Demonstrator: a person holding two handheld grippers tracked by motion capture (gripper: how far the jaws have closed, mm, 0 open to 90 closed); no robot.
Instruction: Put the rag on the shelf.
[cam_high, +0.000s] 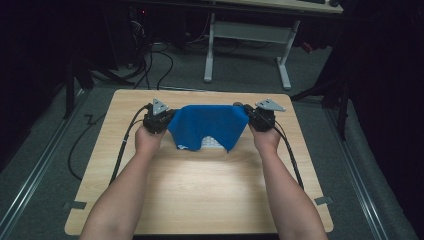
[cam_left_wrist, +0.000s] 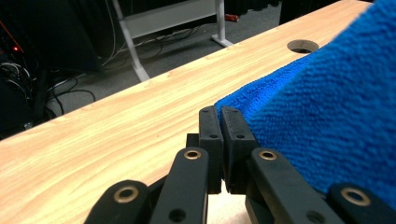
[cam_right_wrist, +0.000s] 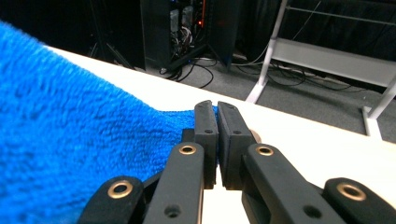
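A blue towel (cam_high: 207, 125) hangs stretched between my two grippers above the far half of the wooden table (cam_high: 200, 185), its lower edge drooping toward the tabletop. My left gripper (cam_high: 159, 119) is shut on the towel's left corner; in the left gripper view the jaws pinch the blue towel (cam_left_wrist: 327, 116) at its edge, left gripper (cam_left_wrist: 220, 114). My right gripper (cam_high: 261, 117) is shut on the right corner; in the right gripper view the blue towel (cam_right_wrist: 70, 140) spreads to the left of the right gripper (cam_right_wrist: 215, 109). A white patch (cam_high: 211, 142) lies under the towel's lower edge.
A round hole (cam_left_wrist: 302, 45) is cut in the tabletop near its far edge. A white-legged desk (cam_high: 247, 45) stands on the grey floor beyond the table, with cables (cam_high: 150, 65) and dark equipment (cam_right_wrist: 187, 28) to the far left.
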